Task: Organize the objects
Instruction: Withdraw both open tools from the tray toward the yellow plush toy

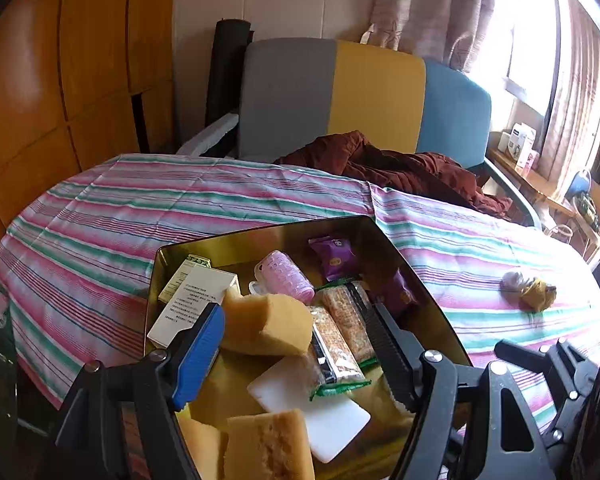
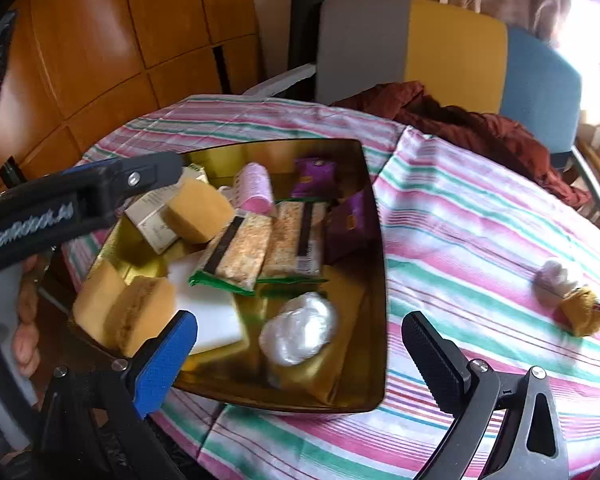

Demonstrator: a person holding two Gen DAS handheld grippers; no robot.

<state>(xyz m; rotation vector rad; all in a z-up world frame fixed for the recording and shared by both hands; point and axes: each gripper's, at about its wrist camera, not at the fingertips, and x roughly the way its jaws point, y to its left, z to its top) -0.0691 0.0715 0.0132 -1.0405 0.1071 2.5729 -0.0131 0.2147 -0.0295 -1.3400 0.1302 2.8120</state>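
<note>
A gold tray [image 2: 377,280] sits on the striped tablecloth [image 2: 480,220], holding snack bars [image 2: 268,244], purple packets [image 2: 314,172], a pink roller [image 2: 254,188], white boxes [image 1: 192,300], a white flat block [image 1: 324,416] and yellow sponges [image 2: 128,312]. My left gripper [image 1: 292,316] is open over the tray. One yellow sponge [image 1: 266,328] lies between its jaws against the blue pad, clear of the black finger [image 1: 384,344]. My right gripper [image 2: 300,322] stands wide open above a white plastic-wrapped bundle [image 2: 298,330] lying in the tray.
A small white and yellow object [image 2: 572,300] lies on the cloth right of the tray. A dark red cloth [image 2: 480,124] is heaped at the far edge before a grey, yellow and blue chair [image 2: 452,52]. Wooden cabinets [image 2: 100,40] stand left. A person's hand [image 2: 24,320] shows at the left.
</note>
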